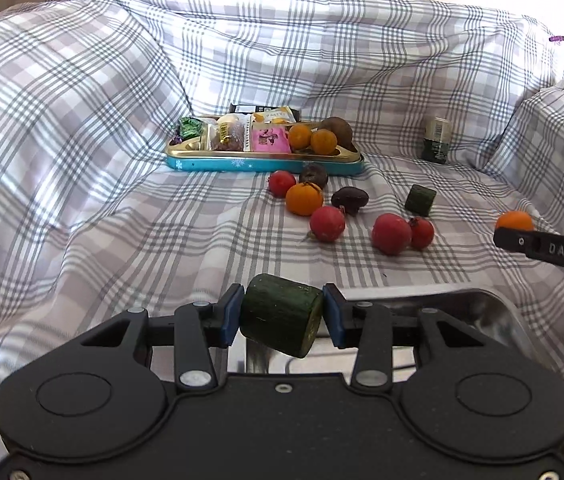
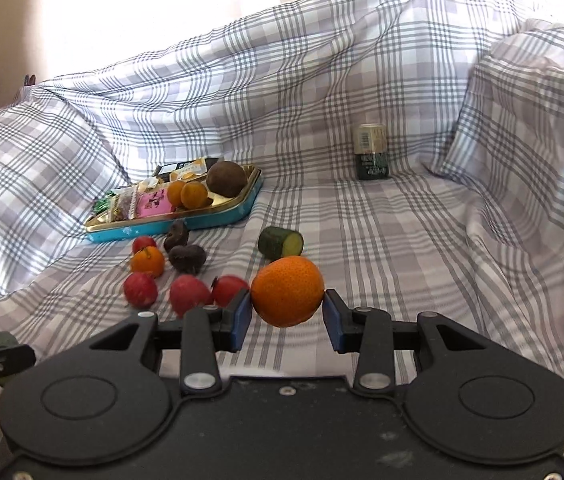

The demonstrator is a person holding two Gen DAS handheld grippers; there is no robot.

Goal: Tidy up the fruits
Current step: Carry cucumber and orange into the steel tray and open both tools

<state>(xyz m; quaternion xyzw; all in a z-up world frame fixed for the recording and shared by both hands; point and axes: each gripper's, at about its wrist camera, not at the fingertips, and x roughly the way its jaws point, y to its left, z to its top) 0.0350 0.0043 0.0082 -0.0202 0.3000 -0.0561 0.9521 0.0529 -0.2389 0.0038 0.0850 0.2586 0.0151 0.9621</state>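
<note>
Cucumber piece [image 1: 282, 320]: a short dark green chunk, tilted, cut face down and to the right, pinched between the blue pads of the left gripper [image 1: 282, 316], which is closed to the chunk's width.
Below it: a shiny metal bowl [image 1: 494, 320] sits just under and to the right of the chunk; judged the likely drop spot, though most of it is hidden behind the gripper.
Doing it well: ease the left gripper over the bowl's hollow before opening, and open only a little, low down, so the tilted chunk slides in and does not roll off onto the cloth.
Orange [image 2: 288, 291]: between the pads of the right gripper [image 2: 286, 312]; the left pad touches it, the right pad seems just apart, so the hold looks partial. Whether it is lifted or resting on the cloth I cannot tell.
Advice there: close squarely across the widest part; round skin slips.
Left gripper pose: low, near level, pointing toward the blue tin [image 1: 265, 164].
Right gripper pose: well to the right of the left one, angled slightly down at the cloth.
Loose fruit: red fruits [image 1: 390, 233], another orange, dark fruits and a second cucumber piece [image 2: 279, 243] lie on the checked cloth [image 1: 81, 160] near the tin.
Tin: holds two oranges, a brown fruit, and wrapped sweets.
Farther back: a dark green can [image 2: 370, 151] stands upright.
</note>
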